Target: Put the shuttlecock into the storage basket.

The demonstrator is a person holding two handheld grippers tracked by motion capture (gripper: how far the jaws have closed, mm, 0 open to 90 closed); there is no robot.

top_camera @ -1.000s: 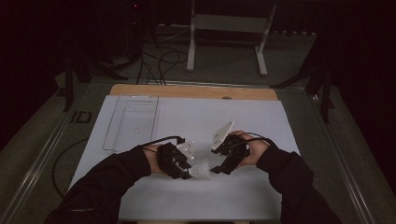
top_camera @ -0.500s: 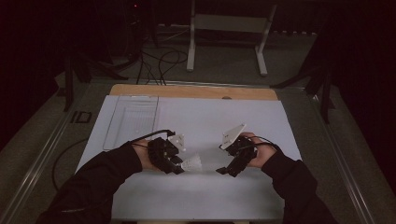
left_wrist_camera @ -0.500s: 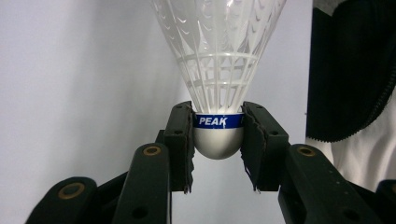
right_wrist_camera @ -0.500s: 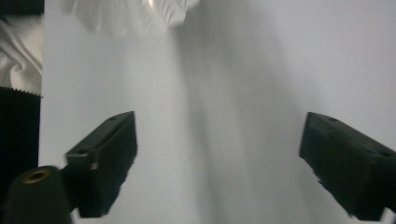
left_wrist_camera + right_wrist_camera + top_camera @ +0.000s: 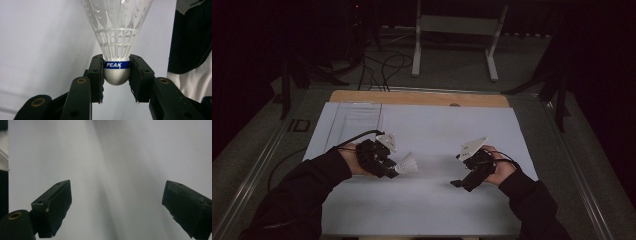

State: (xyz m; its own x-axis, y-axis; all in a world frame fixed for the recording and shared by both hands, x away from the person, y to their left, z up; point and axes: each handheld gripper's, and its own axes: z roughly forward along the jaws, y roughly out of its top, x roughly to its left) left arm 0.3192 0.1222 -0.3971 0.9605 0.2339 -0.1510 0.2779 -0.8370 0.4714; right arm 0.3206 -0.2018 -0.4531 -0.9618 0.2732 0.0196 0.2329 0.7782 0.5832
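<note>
Now | left tongs (image 5: 116, 75) clamp shuttlecock (image 5: 116, 37) | right tongs (image 5: 116, 207) just opened, empty | white sheet (image 5: 437, 130) beneath

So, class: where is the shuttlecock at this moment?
The shuttlecock is clamped by its cork base in the left gripper, at the left of the high view, just above the white sheet, skirt pointing toward the open right gripper.

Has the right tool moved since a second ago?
Yes. In the high view the right tool has slid rightward, away from the shuttlecock in the left tool and toward the white sheet's right edge; its jaws have just been opening, empty.
</note>
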